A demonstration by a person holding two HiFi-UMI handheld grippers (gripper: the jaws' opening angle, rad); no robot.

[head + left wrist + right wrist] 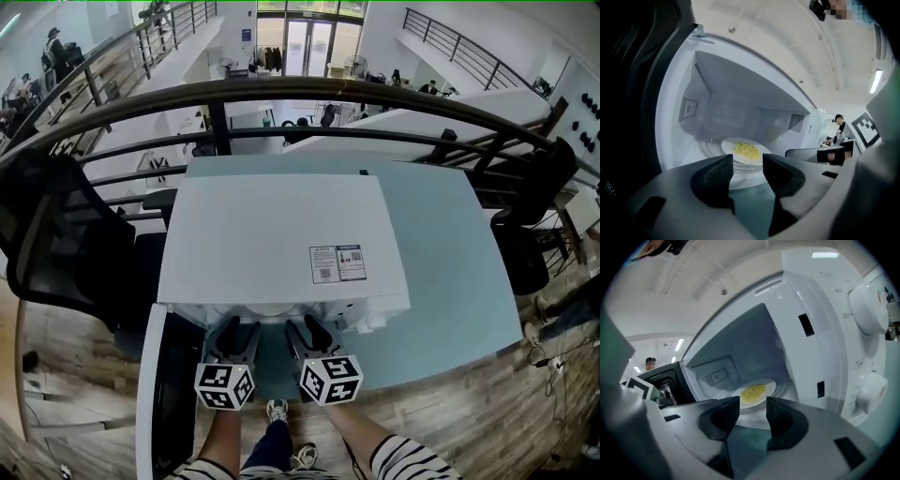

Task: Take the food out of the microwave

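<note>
The round white plate of yellow food (746, 151) sits inside the white box-shaped microwave (281, 234), at the middle of its cavity floor. Your left gripper (747, 162) and right gripper (753, 405) hover just outside the microwave's mouth, jaws spread wide with nothing between them. Go in level, take opposite sides of the plate's rim, then draw it out over the microwave's sill without tilting.

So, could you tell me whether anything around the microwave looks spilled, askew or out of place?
Nothing stands out. The microwave door is swung open, the plate lies flat on the turntable with the yellow food on it, nothing spilled. The left gripper and right gripper are open and empty.
</note>
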